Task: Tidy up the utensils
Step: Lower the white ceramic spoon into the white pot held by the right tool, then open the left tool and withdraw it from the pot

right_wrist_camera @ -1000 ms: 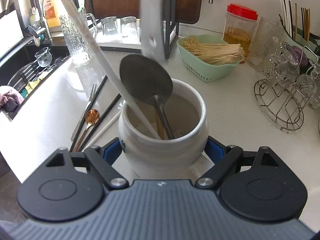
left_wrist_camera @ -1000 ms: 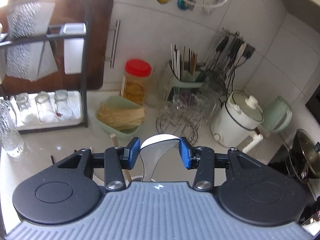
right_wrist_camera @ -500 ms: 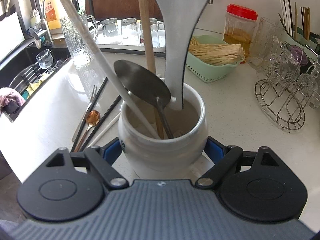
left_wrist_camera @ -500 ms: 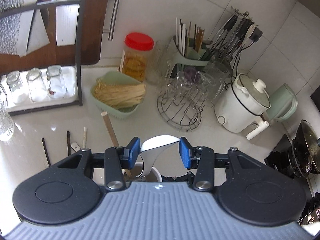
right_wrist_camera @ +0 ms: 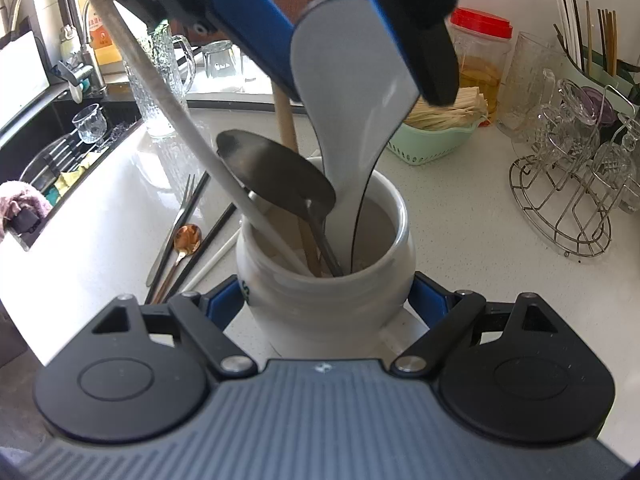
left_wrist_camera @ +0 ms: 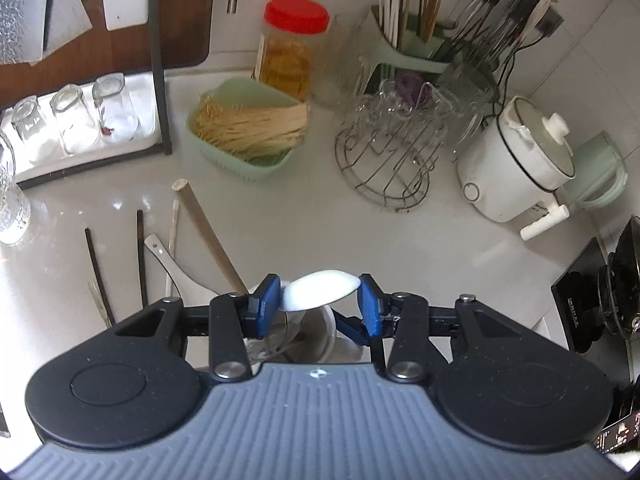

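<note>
My right gripper [right_wrist_camera: 325, 300] is shut on a white ceramic crock [right_wrist_camera: 328, 296] standing on the counter. The crock holds a dark metal ladle [right_wrist_camera: 276, 172], a white-handled utensil [right_wrist_camera: 160, 92] and a wooden handle [right_wrist_camera: 285, 120]. My left gripper [left_wrist_camera: 319, 305] is shut on a white rice paddle [left_wrist_camera: 318, 290]; in the right wrist view the paddle [right_wrist_camera: 352, 92] hangs handle-down with its handle inside the crock, and the left fingers [right_wrist_camera: 256, 20] clamp its blade from above. Loose chopsticks [right_wrist_camera: 200, 236], a fork [right_wrist_camera: 176, 224] and a copper spoon [right_wrist_camera: 186, 240] lie left of the crock.
A green basket of sticks [left_wrist_camera: 248, 132], a red-lidded jar [left_wrist_camera: 290, 48], a wire glass rack [left_wrist_camera: 392, 152], a green utensil caddy [left_wrist_camera: 404, 40] and a rice cooker [left_wrist_camera: 516, 160] stand behind. A tray of glasses [left_wrist_camera: 76, 120] and the sink [right_wrist_camera: 52, 152] are at the left.
My left gripper has lowered the rice paddle, so its handle now reaches deep into the crock. The right gripper and crock have not moved.
</note>
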Motion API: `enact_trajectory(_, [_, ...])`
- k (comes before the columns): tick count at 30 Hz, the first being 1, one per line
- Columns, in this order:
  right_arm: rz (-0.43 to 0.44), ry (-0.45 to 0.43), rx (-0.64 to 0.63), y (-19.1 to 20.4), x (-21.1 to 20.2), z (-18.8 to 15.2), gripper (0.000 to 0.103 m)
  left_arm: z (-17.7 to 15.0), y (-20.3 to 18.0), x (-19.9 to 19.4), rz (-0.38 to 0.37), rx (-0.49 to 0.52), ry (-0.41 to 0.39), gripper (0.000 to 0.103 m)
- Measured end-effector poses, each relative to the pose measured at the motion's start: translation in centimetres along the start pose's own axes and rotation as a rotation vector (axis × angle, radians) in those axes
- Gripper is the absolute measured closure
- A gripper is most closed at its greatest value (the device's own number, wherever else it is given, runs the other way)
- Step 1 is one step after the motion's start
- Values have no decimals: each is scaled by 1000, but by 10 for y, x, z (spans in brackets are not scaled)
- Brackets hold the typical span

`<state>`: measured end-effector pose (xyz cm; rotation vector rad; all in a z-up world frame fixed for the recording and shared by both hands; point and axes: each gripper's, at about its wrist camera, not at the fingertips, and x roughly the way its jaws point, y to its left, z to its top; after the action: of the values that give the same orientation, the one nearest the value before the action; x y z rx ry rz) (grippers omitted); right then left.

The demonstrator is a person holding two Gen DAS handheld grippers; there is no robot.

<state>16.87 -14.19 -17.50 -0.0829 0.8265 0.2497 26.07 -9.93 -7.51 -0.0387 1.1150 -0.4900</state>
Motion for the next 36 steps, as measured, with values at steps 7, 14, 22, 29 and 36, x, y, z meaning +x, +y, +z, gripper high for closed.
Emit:
enact_trajectory(7, [6, -5, 13, -2, -1, 0, 13, 4, 0, 7, 26, -18, 65, 55])
enact_trajectory(14, [8, -9, 15, -3, -1, -1, 13, 2, 2, 15, 24, -43, 94, 55])
enact_trajectory(22, [10, -8, 14, -3, -1, -1, 13, 1, 8, 8, 3, -69, 55, 54])
enact_trajectory(29, [14, -10, 11, -3, -1, -1, 13, 0, 13, -20, -11, -99, -38, 54])
enact_trajectory(36, [15, -12, 11, -4, -1, -2, 13, -11, 12, -73, 17, -104, -196, 54])
